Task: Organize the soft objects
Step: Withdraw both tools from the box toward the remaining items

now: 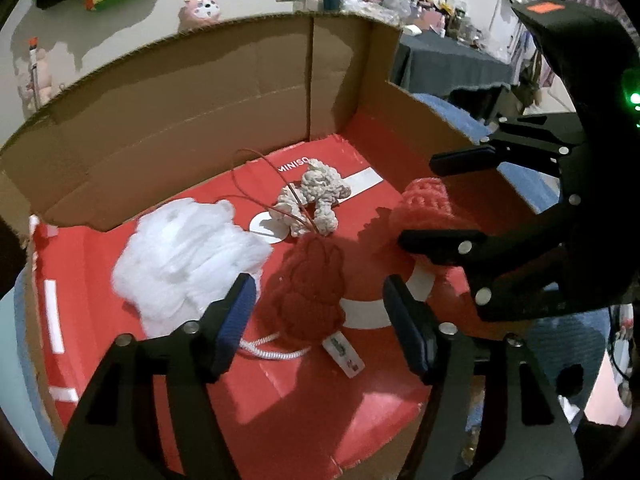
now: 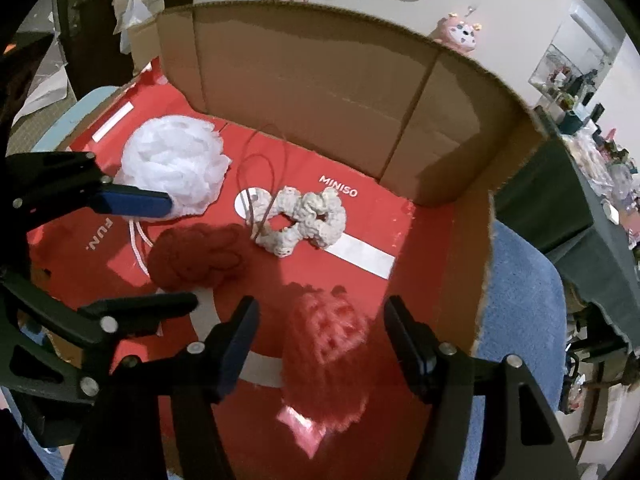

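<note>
An open cardboard box with a red floor holds the soft things. A dark red knitted piece lies between the fingers of my open left gripper; it also shows in the right wrist view. A white mesh puff lies to its left, also in the right wrist view. A cream crocheted piece with a thin cord lies behind. A pink crocheted piece lies between the fingers of my open right gripper; it also shows in the left wrist view.
The box rests on a blue cushion. Its back wall and right wall stand high. A dark-clothed table with clutter stands at the right. Plush toys hang on the wall behind.
</note>
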`<state>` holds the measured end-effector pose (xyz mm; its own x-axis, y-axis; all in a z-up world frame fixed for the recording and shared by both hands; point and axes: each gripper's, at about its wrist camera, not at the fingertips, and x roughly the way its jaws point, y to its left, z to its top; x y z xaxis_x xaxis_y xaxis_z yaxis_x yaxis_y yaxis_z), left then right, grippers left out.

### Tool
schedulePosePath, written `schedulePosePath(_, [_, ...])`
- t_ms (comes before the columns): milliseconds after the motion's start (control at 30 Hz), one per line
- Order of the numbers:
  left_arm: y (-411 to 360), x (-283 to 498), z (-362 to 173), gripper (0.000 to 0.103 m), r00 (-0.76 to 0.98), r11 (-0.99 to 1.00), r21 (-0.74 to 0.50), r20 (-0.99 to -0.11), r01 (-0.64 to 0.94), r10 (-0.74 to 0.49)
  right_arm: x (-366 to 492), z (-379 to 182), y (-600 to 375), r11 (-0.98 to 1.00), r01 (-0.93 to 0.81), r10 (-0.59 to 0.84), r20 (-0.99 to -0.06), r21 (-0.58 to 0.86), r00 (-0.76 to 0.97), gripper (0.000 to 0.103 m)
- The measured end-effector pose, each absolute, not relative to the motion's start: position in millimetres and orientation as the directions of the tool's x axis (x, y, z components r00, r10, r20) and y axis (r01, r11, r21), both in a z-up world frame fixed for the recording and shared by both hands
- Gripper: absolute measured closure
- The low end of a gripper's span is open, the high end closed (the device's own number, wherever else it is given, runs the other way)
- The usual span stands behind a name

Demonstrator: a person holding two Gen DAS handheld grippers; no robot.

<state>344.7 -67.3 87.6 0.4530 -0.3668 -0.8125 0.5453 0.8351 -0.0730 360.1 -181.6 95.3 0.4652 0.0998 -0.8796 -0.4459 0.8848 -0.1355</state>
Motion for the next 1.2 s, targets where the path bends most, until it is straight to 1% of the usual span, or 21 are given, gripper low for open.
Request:
schedulePosePath(100, [-61,334,99,0.034,0.475,0.842,-0.083,-0.795,0.534,-0.379,353,105,-186,0.896,-0.427,0.110,-0.871,-0.121,0.479,0.035])
schedulePosePath(133, [-59,330,104,0.033,0.484,0.845,-0.084,-0.788,0.529,-0.381,352,109,-189,0.900,-0.420,0.115,-0.867,-0.116,0.484,0.033])
schedulePosePath(233, [-54,315,117,0.027,0.509,0.852,-0.090,-0.768,0.516,-0.389,340,124,-195,0.909,-0.401,0.125,-0.849,-0.109,0.514,0.028])
schedulePosePath(300, [-50,301,128,0.027,0.536,0.856,-0.085,-0.747,0.510,-0.394,329,136,-197,0.915,-0.390,0.135,-0.834,-0.102,0.534,0.027])
schedulePosePath(400, [-46,282,141,0.021,0.571,0.859,-0.078,-0.716,0.506,-0.402,311,153,-201,0.922,-0.378,0.156,-0.810,-0.087,0.565,0.022])
schedulePosePath(567, [-36,247,165,0.017,0.636,0.868,-0.074,-0.650,0.491,-0.416,281,174,-206,0.927,-0.369,0.191,-0.762,-0.068,0.619,0.014])
schedulePosePath(633, [-31,232,174,0.015,0.661,0.874,-0.074,-0.624,0.480,-0.416,271,180,-207,0.930,-0.363,0.200,-0.742,-0.062,0.640,0.008])
schedulePosePath(667, [-30,227,177,0.011,0.672,0.877,-0.077,-0.613,0.474,-0.417,263,184,-207,0.931,-0.360,0.206,-0.729,-0.059,0.653,0.007])
schedulePosePath(700, [-27,221,180,0.009,0.683,0.882,-0.084,-0.599,0.464,-0.417,257,186,-207,0.931,-0.362,0.215,-0.720,-0.054,0.660,0.006])
schedulePosePath(800, [-19,201,191,0.008,0.725,0.896,-0.098,-0.553,0.433,-0.411,236,194,-208,0.931,-0.363,0.235,-0.690,-0.044,0.685,0.003])
schedulePosePath(867, [-15,186,198,0.007,0.751,0.903,-0.093,-0.523,0.420,-0.403,221,200,-209,0.932,-0.360,0.244,-0.663,-0.041,0.707,0.002])
schedulePosePath(933, [-13,170,202,0.005,0.784,0.912,-0.068,-0.489,0.404,-0.384,204,205,-211,0.935,-0.353,0.250,-0.636,-0.037,0.730,0.000])
schedulePosePath(1033, [-12,146,203,0.004,0.821,0.925,-0.030,-0.450,0.379,-0.351,177,211,-213,0.938,-0.346,0.263,-0.589,-0.030,0.764,0.000])
schedulePosePath(1200, [-13,114,197,0.004,0.828,0.922,-0.040,-0.427,0.385,-0.365,130,215,-213,0.942,-0.334,0.274,-0.507,-0.029,0.817,0.000])
